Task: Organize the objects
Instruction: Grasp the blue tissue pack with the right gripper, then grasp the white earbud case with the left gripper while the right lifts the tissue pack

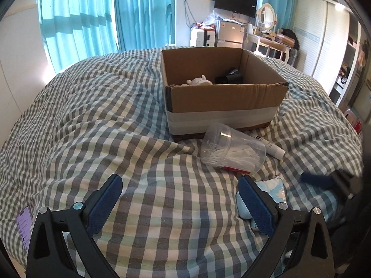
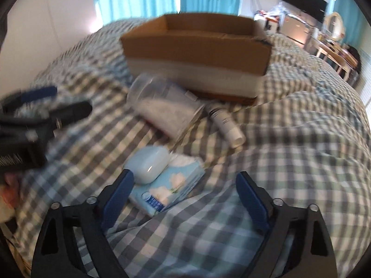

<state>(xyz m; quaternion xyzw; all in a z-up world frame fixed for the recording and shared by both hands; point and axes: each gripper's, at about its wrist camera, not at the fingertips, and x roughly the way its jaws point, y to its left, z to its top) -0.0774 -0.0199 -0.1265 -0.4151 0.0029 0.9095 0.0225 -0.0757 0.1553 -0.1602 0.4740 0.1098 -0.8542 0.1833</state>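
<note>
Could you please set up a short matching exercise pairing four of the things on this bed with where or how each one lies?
Things:
1. clear jar of cotton swabs
2. white tube
3. pale blue case
4. white figurine

Places:
A. inside the cardboard box
B. on top of the tissue pack
C. on its side, just in front of the box
D. on the quilt, right of the jar

Pairs: 1-C, 2-D, 3-B, 4-A

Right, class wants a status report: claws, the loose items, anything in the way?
Left claw open, empty. Right claw open, empty, above tissue pack. Swab jar, tube, blue case loose before cardboard box. Path clear.
</note>
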